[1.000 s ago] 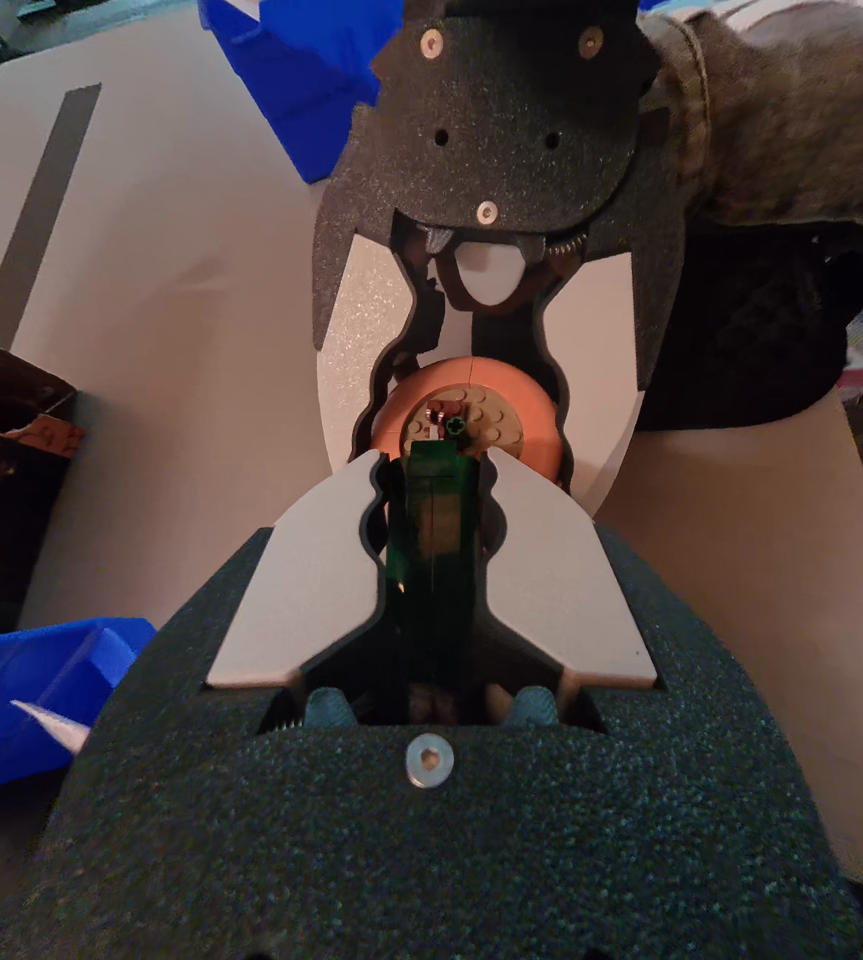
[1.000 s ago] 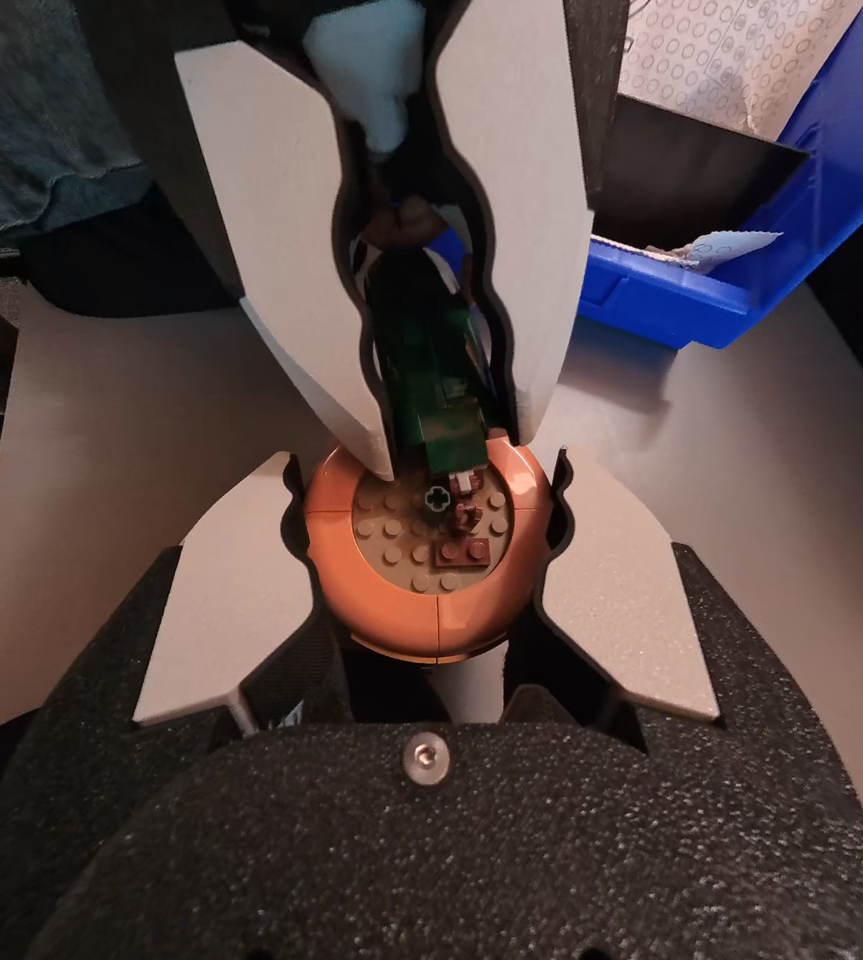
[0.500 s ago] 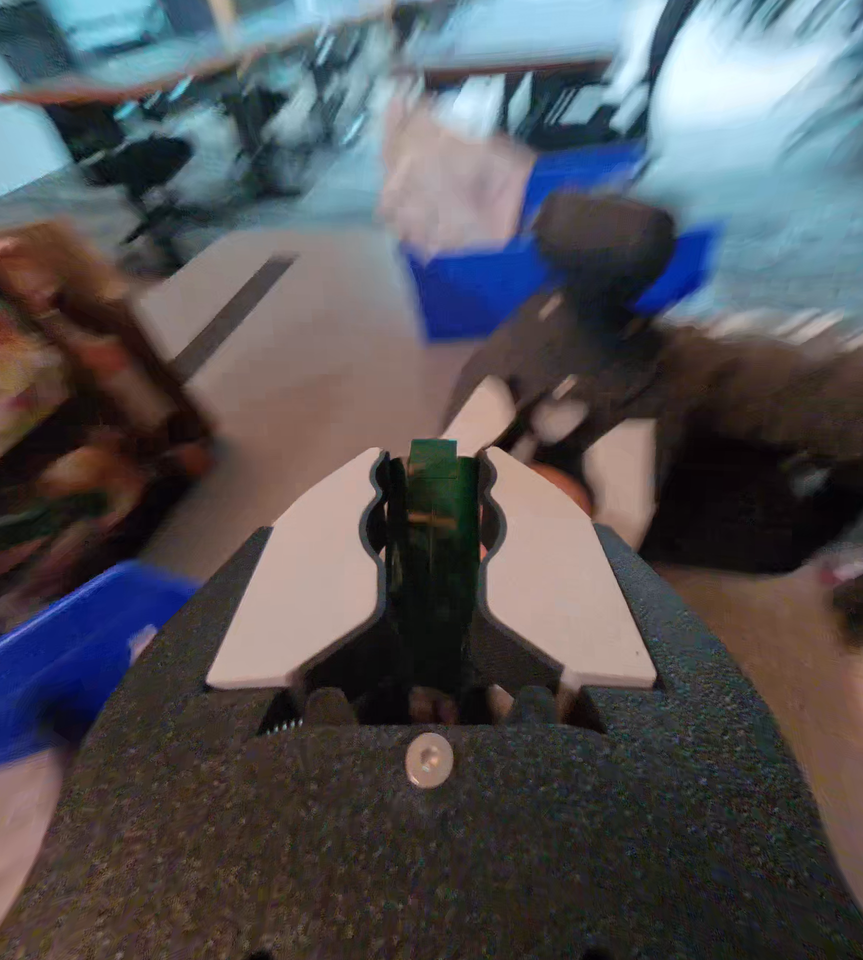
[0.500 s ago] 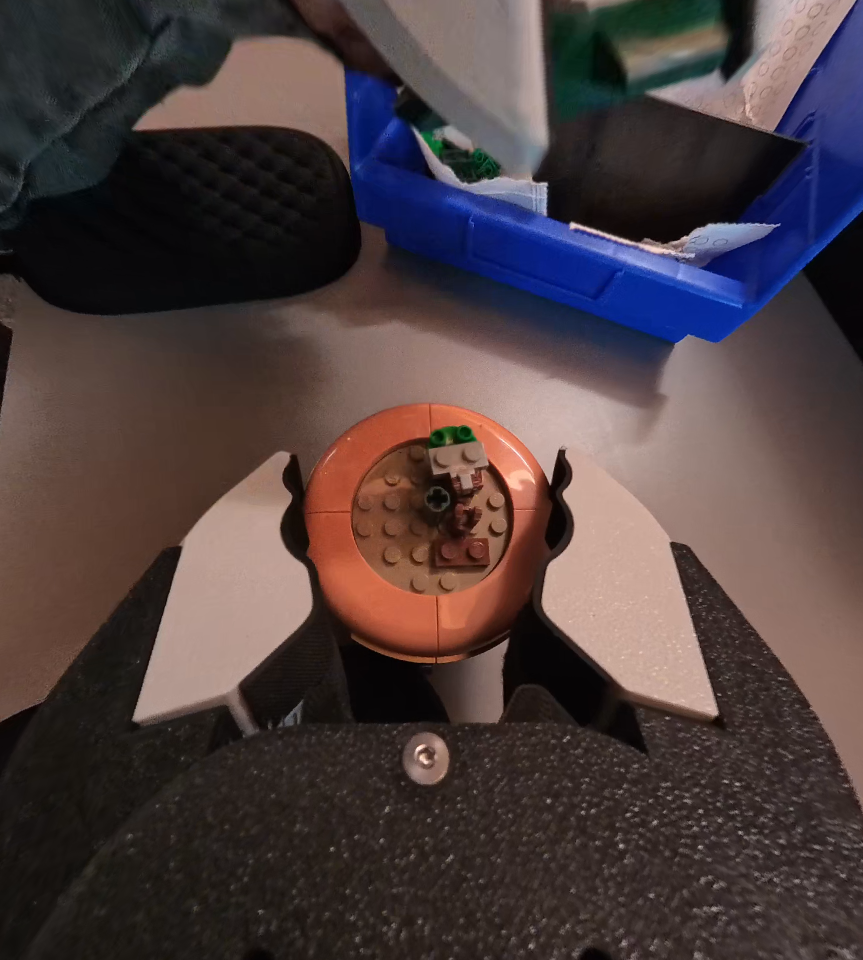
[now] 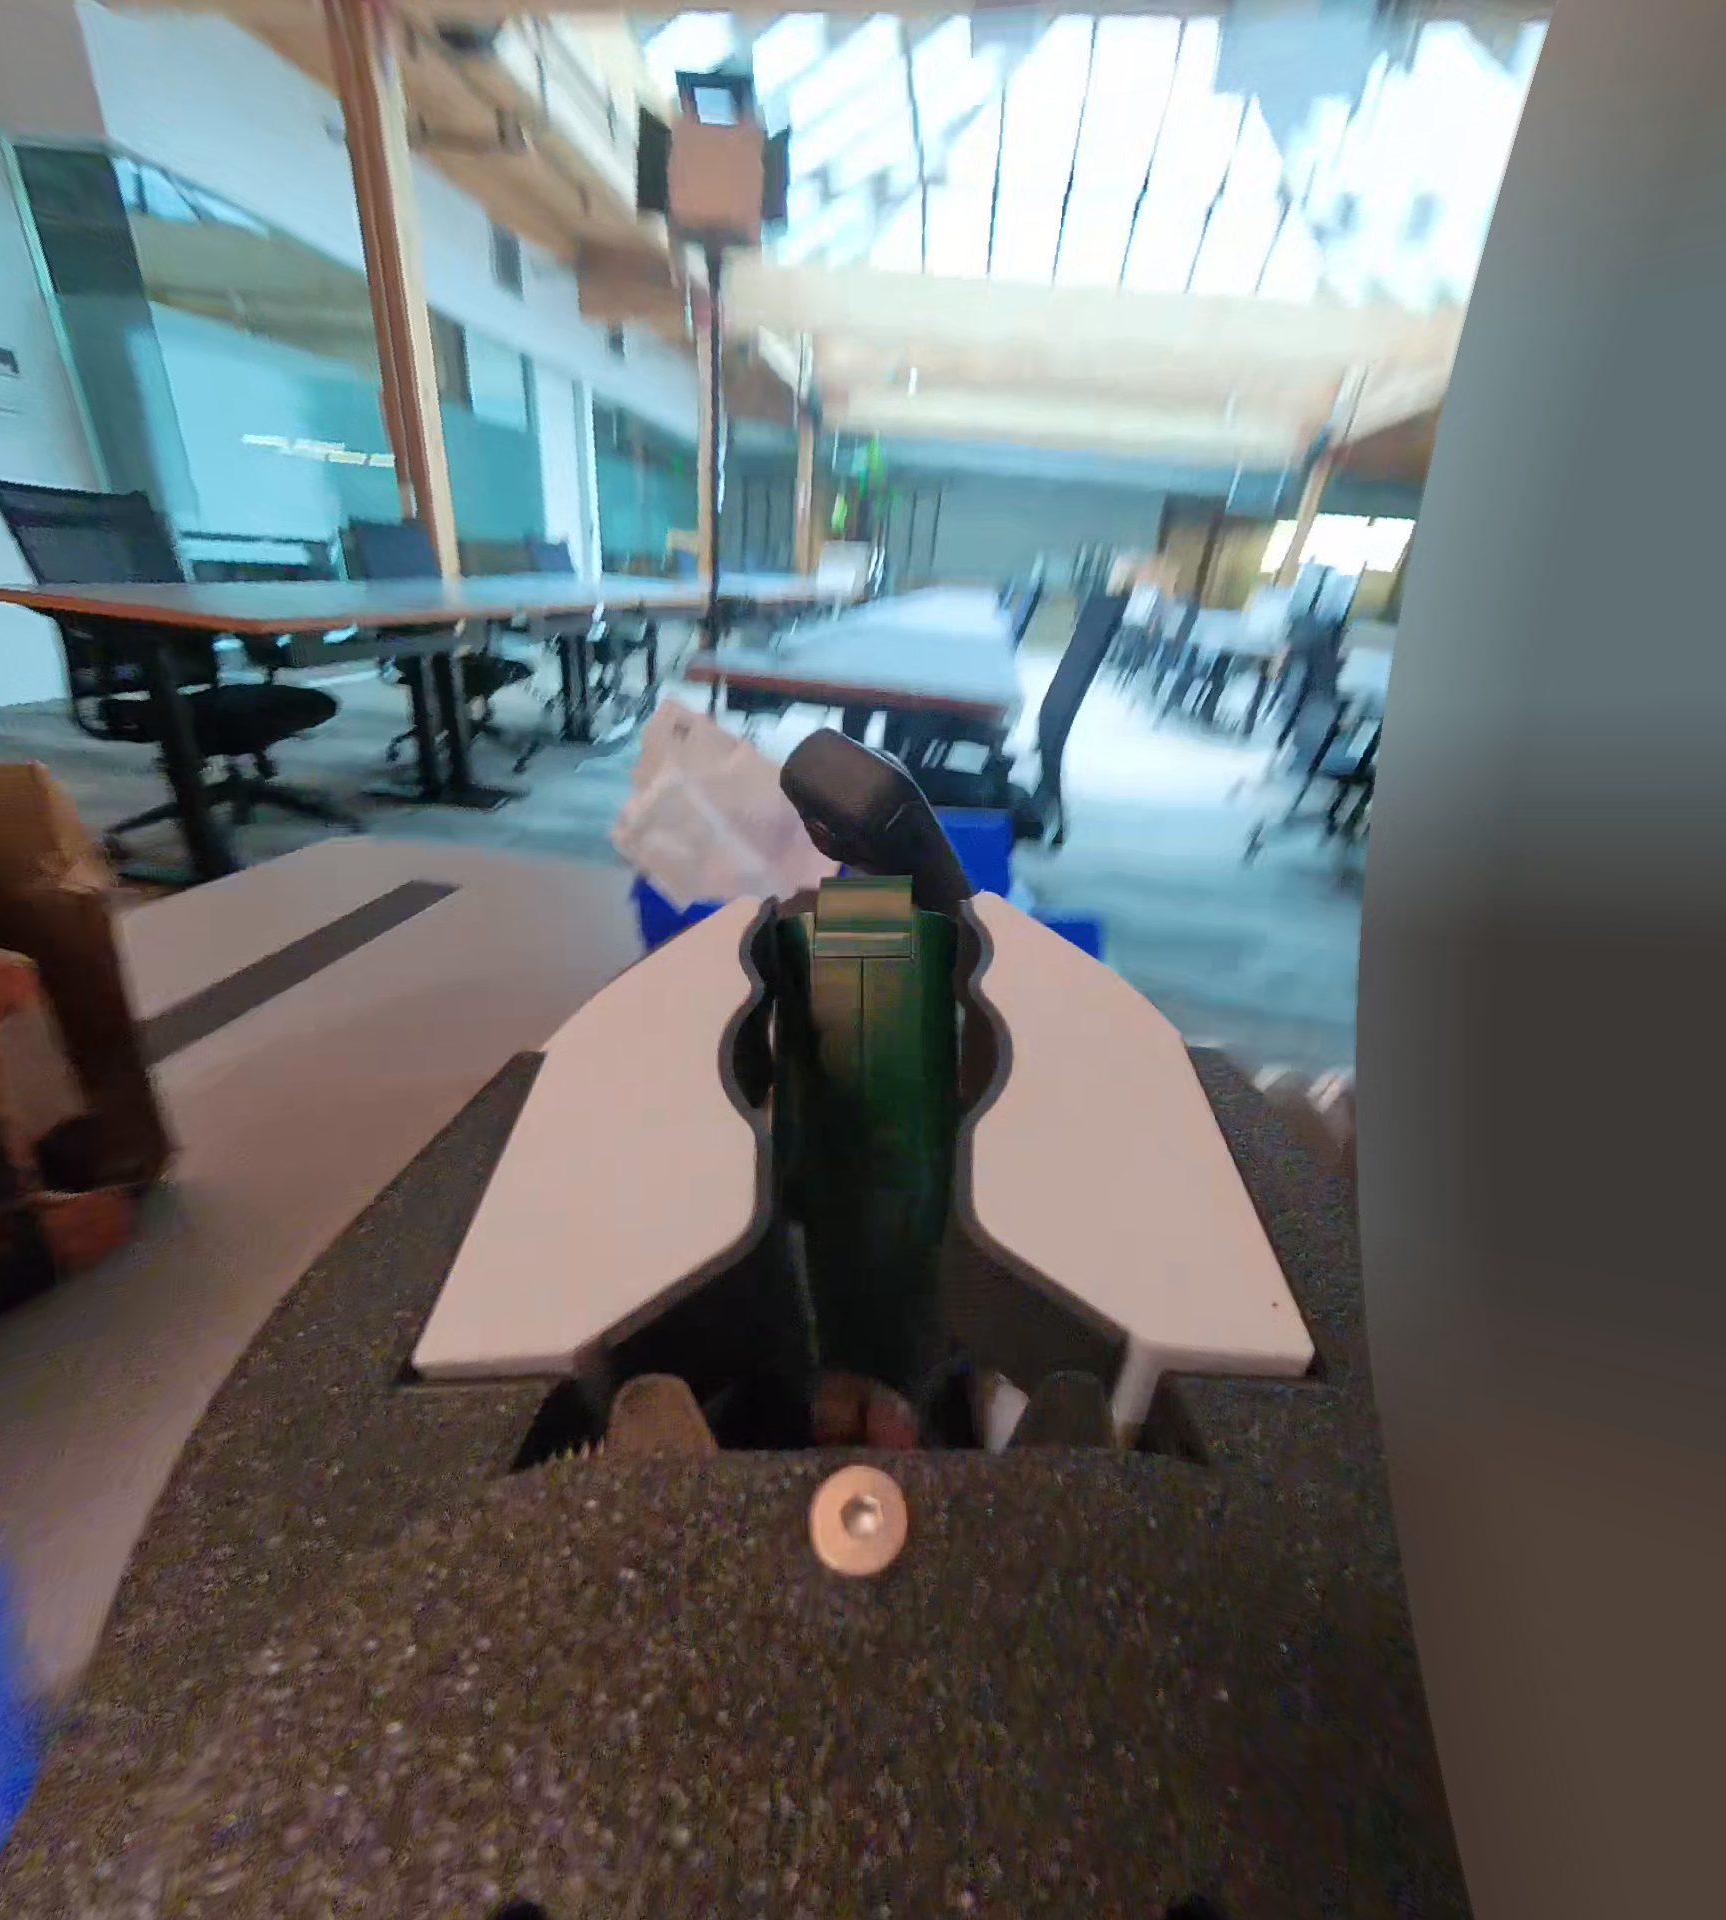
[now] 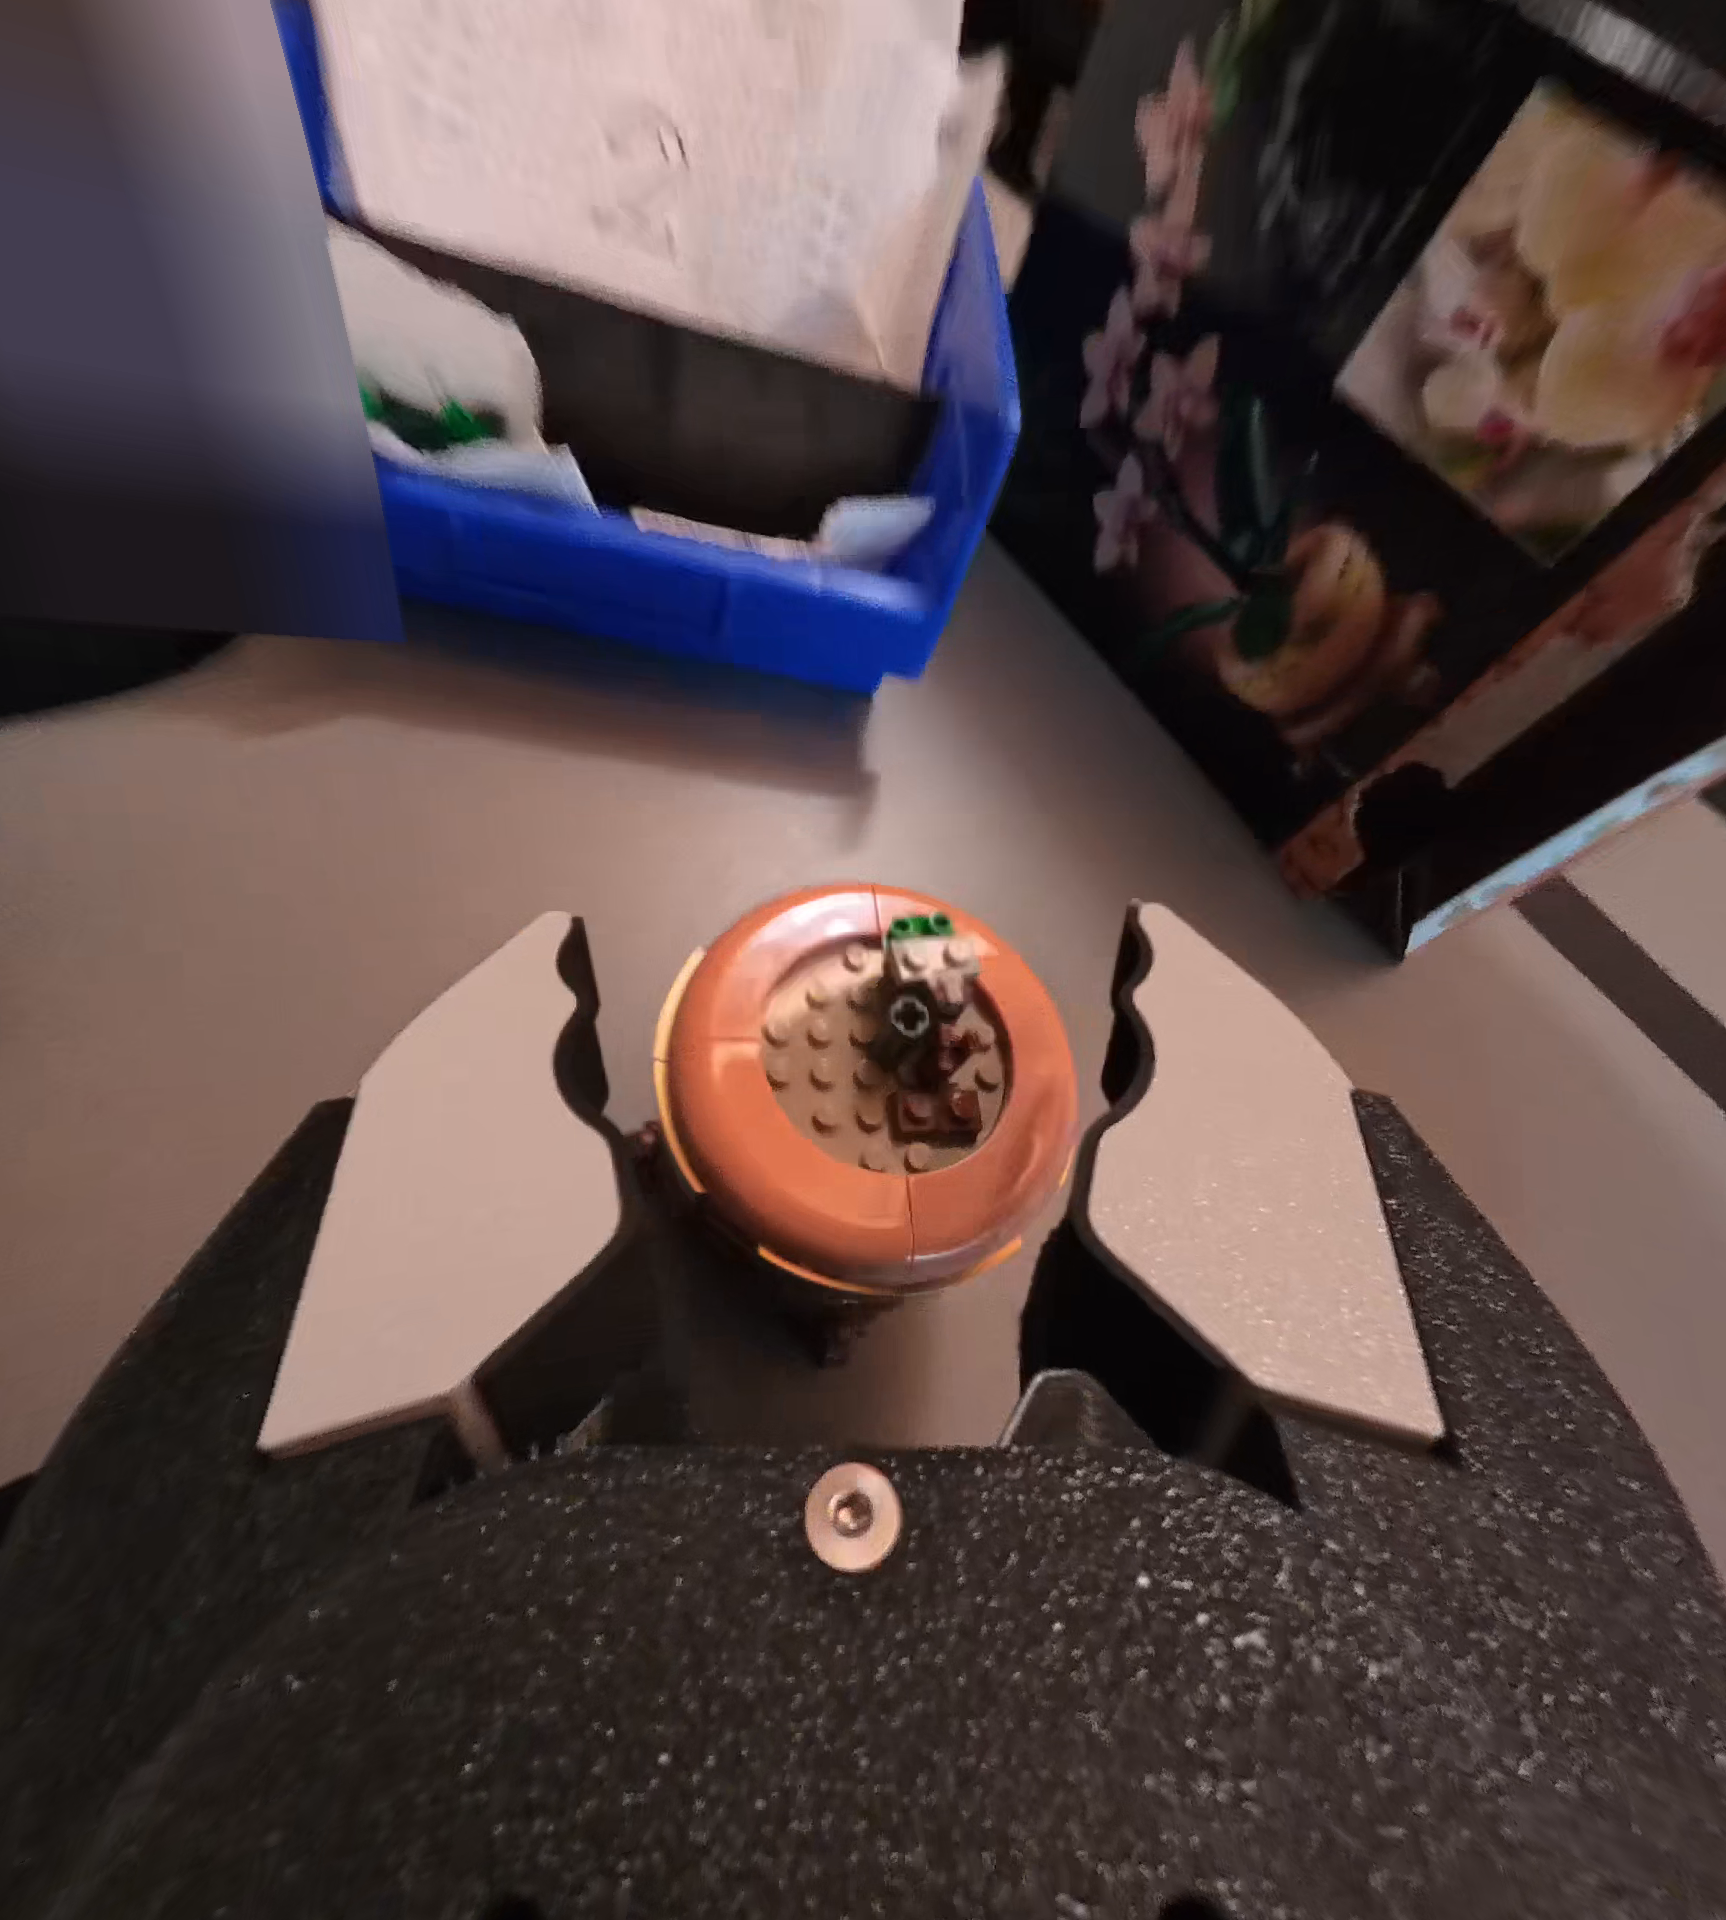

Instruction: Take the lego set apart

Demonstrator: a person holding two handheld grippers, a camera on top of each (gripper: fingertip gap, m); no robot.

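Green piece lifted off, round pot on the table

The left gripper point(image 5: 864, 935) is clamped on a dark green lego piece point(image 5: 864, 1081). The right gripper point(image 6: 854, 961) has its jaws apart, with gaps to the round brown lego pot point(image 6: 869, 1081) standing between them on the grey table point(image 6: 319, 831); a blue bin point(image 6: 693, 592) sits beyond.

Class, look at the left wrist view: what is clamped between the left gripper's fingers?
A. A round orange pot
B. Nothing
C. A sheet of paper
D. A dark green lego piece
D: the left gripper is shut on the dark green lego piece, which stands upright between its fingers.
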